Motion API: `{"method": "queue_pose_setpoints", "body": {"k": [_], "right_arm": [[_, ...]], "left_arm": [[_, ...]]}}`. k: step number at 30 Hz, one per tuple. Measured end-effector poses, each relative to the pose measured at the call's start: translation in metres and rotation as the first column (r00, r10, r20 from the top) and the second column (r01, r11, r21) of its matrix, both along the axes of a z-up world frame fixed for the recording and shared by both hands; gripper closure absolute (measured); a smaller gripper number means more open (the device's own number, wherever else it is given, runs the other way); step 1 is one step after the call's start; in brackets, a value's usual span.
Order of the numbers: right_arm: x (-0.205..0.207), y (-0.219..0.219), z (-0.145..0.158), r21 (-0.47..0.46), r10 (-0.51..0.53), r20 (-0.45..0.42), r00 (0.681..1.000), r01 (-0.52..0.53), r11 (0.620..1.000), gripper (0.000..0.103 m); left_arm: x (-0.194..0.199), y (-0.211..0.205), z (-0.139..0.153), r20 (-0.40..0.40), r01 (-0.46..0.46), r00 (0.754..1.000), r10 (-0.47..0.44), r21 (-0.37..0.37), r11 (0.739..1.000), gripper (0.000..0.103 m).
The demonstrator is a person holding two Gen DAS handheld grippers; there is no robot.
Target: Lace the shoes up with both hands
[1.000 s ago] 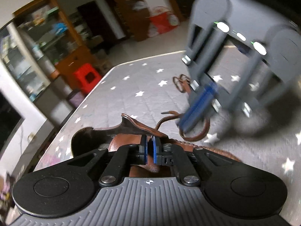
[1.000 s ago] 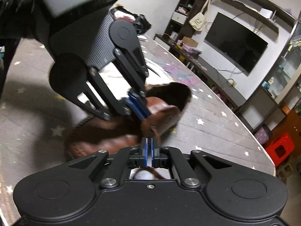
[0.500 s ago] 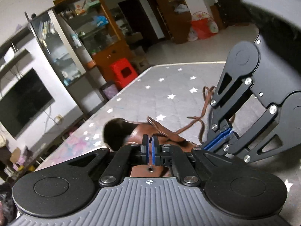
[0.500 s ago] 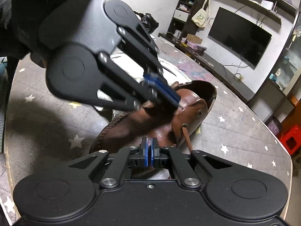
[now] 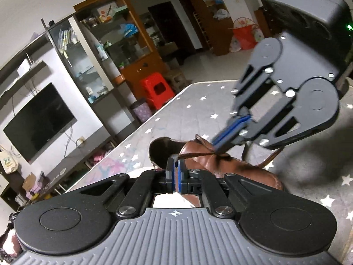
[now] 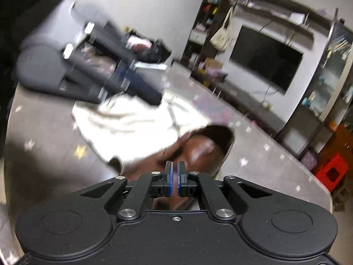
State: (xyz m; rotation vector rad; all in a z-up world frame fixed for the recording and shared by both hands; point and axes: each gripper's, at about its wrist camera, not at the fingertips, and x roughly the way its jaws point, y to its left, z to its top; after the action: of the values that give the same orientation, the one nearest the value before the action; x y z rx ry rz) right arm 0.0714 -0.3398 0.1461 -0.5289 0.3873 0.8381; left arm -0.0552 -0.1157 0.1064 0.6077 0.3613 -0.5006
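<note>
The table with the star cloth carries the brown shoe, which lies near the middle, its opening toward the TV wall. Your right gripper is closed on the lace just above the tongue. Your left gripper is closed too, and the lace runs to its tips; whether it is really pinched there I cannot tell. To tighten well, pull both ends apart evenly and slowly, so that the shoe does not lift or slide. The right view is blurred, so move more calmly.
</note>
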Motion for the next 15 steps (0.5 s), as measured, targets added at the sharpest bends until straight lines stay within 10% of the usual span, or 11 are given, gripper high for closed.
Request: {"method": "queue_pose_setpoints", "body": {"k": [15], "right_arm": [[0.018,0.021,0.001,-0.012,0.076,0.029,0.997,-0.076,0.997,0.098]], "left_arm": [[-0.001,0.008,-0.003,-0.015,0.02,1.0,-0.02,0.014,1.0,0.101]]}}
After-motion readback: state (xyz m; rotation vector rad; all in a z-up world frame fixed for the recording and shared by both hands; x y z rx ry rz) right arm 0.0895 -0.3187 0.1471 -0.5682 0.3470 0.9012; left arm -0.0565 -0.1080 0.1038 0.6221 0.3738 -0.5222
